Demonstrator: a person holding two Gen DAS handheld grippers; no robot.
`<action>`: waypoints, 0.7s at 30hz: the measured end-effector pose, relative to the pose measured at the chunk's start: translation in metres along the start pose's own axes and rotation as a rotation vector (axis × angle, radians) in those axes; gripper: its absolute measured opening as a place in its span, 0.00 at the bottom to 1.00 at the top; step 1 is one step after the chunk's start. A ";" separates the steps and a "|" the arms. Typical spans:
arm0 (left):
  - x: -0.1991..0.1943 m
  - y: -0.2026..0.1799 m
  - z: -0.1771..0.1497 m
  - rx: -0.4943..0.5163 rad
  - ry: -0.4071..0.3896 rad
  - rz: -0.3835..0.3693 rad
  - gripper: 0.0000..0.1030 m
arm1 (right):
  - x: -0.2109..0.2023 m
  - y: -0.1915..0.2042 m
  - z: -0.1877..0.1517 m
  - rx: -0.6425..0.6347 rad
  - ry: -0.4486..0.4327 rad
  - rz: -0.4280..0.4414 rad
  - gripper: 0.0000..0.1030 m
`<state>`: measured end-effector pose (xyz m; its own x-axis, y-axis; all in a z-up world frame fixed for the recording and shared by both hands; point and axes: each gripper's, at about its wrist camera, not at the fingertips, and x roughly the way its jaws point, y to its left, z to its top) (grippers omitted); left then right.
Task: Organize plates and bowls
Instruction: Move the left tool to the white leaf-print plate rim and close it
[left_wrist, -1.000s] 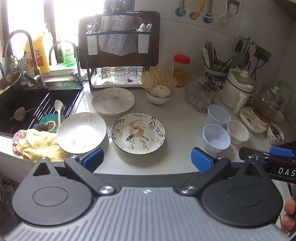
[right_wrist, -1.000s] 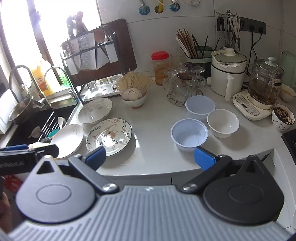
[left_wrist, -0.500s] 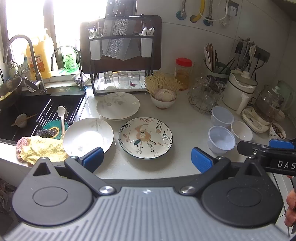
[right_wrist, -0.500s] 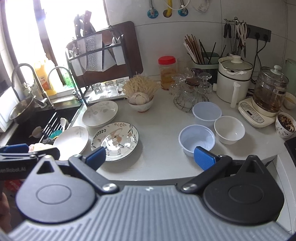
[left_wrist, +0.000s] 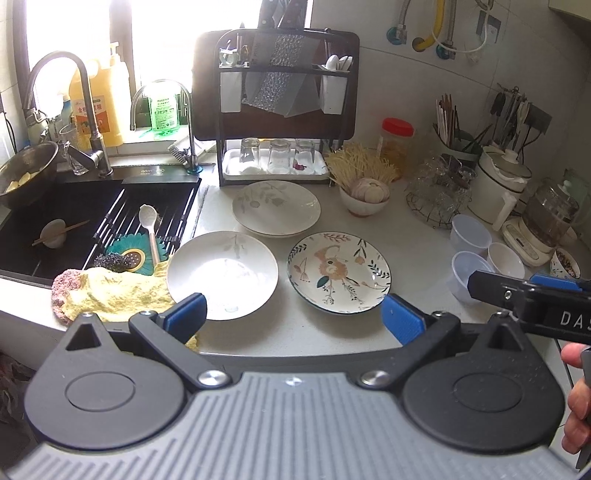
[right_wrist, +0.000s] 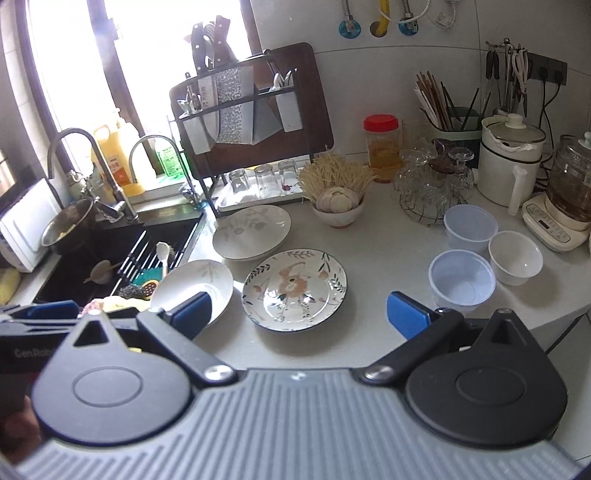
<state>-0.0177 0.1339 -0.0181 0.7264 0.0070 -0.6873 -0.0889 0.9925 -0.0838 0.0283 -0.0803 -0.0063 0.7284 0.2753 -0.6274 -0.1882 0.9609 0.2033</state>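
Three plates lie on the white counter: a floral plate in the middle, a plain white plate to its left, and a leaf-patterned plate behind them. Three small bowls stand at the right: two pale blue ones and a white one. My left gripper is open and empty, above the counter's front edge before the plates. My right gripper is open and empty, in front of the floral plate.
A black sink with a drain rack and spoon is at the left, with a yellow cloth on its edge. A dish rack with glasses, a garlic bowl, a wire basket of glassware and kettles line the back.
Both grippers have moved forward and up a little toward the counter, so the plates and bowls appear closer. Nothing on the counter has moved.
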 end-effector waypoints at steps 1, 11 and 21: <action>-0.001 0.006 -0.001 0.001 0.007 -0.001 0.99 | 0.000 0.007 -0.002 0.003 0.004 -0.003 1.00; 0.013 0.060 -0.013 -0.035 0.050 0.022 0.99 | 0.025 0.034 -0.006 0.083 0.068 0.033 1.00; 0.041 0.094 0.002 -0.072 0.083 0.010 0.99 | 0.077 0.065 0.002 0.117 0.109 0.077 1.00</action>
<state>0.0051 0.2282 -0.0526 0.6666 0.0037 -0.7454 -0.1469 0.9810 -0.1265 0.0736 0.0032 -0.0405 0.6382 0.3556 -0.6829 -0.1582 0.9286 0.3357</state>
